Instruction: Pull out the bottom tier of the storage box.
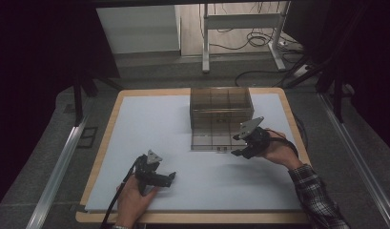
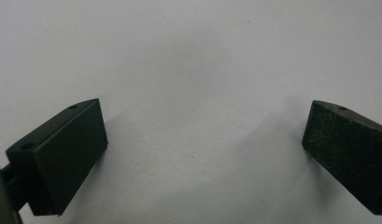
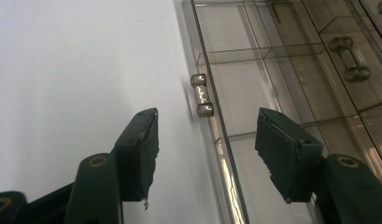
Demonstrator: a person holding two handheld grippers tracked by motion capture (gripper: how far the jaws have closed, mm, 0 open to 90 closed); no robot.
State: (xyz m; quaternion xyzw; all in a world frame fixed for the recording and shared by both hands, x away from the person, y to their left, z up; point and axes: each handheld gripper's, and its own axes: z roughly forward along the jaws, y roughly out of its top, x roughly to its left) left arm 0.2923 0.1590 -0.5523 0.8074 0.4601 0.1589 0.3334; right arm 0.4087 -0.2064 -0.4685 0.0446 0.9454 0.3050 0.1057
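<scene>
Left gripper (image 1: 171, 178) low over the near white mat (image 1: 149, 124), jaws wide apart, holding nothing. Right gripper (image 1: 237, 144) spread and empty, just beside the handle (image 3: 201, 95) of the smoky plastic drawer box (image 1: 221, 107).

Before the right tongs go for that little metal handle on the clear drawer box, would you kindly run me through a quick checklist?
1. Right tongs open: ok, jaws stand apart.
2. Handle lined up between the jaws: ok, it sits ahead in the gap.
3. Handle free of obstruction: ok, nothing around it.
4. Lowest drawer shut: not ok, it sticks out from the drawer box.
5. Left tongs out of the way: ok, open over the bare white mat.
6. Drawer contents: cannot tell.
</scene>
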